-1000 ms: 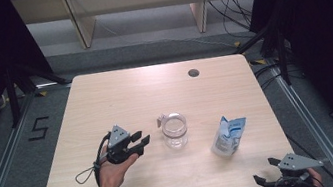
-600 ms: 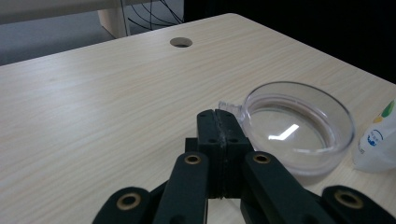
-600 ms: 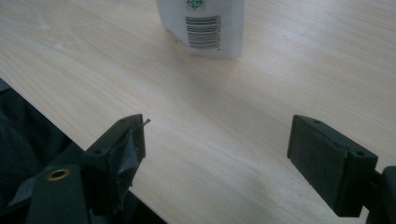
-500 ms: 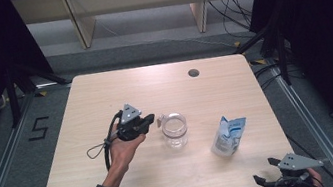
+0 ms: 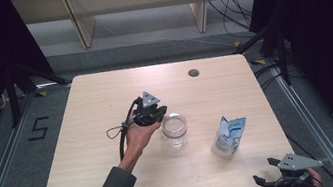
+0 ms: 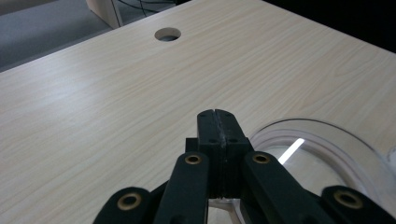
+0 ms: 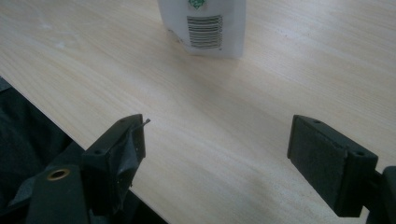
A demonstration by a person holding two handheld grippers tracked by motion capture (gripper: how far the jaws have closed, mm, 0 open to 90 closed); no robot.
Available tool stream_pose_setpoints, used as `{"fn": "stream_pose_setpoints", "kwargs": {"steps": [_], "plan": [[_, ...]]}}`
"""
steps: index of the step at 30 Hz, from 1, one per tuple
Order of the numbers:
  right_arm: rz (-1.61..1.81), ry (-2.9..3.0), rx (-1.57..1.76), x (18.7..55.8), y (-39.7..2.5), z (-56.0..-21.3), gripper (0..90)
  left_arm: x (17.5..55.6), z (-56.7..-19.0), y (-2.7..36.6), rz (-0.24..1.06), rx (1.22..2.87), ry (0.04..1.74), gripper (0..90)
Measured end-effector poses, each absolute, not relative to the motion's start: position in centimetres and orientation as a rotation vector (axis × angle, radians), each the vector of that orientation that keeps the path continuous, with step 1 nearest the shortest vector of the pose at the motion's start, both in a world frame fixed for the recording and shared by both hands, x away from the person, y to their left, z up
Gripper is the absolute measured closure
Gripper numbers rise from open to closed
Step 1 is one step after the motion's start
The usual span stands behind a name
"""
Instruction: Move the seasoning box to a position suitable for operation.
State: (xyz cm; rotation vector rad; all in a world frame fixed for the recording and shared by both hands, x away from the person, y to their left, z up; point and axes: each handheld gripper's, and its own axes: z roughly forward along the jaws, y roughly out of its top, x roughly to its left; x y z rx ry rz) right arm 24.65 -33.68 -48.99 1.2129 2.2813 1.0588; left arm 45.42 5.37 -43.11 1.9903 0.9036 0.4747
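The left gripper (image 5: 156,115) is hovering with jaws pressed together just beside the rim of the clear jar (image 5: 175,130), mid-tabletop. Best to spread them before dropping over that rim. The right gripper (image 5: 280,180) is waiting spread at the near right corner, facing the pouch (image 5: 228,137).

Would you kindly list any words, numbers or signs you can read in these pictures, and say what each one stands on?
"5": marked in black on the grey floor left of the table.
Barcode with digits beneath, and a green logo above it: on the white pouch, too small and blurred to read.
Blue print on the same pouch in the high view: unreadable.
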Motion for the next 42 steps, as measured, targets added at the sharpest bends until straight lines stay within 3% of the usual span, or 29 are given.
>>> {"fn": "stream_pose_setpoints", "kwargs": {"steps": [12, 27, 36, 40, 42], "plan": [[1.045, 2.274, 1.191, 24.7, -33.7, -49.0, 19.9, 45.5, -42.6, 6.0, 0.478, 2.099, 0.940, 89.5], [1.048, 2.277, 1.202, 24.7, -33.6, -49.0, 19.9, 43.7, -42.7, 8.6, 0.418, 2.061, 0.994, 88.5], [1.047, 2.273, 1.259, 24.5, -33.5, -49.0, 19.9, 42.0, -42.3, 11.4, 0.367, 1.825, 1.009, 70.7], [1.046, 2.273, 1.216, 24.6, -33.6, -49.0, 19.9, 41.0, -43.2, 12.6, 0.384, 1.845, 0.930, 61.0], [1.046, 2.278, 1.218, 24.6, -33.6, -49.1, 19.9, 40.2, -43.9, 12.9, 0.368, 1.835, 0.987, 56.9]]}}
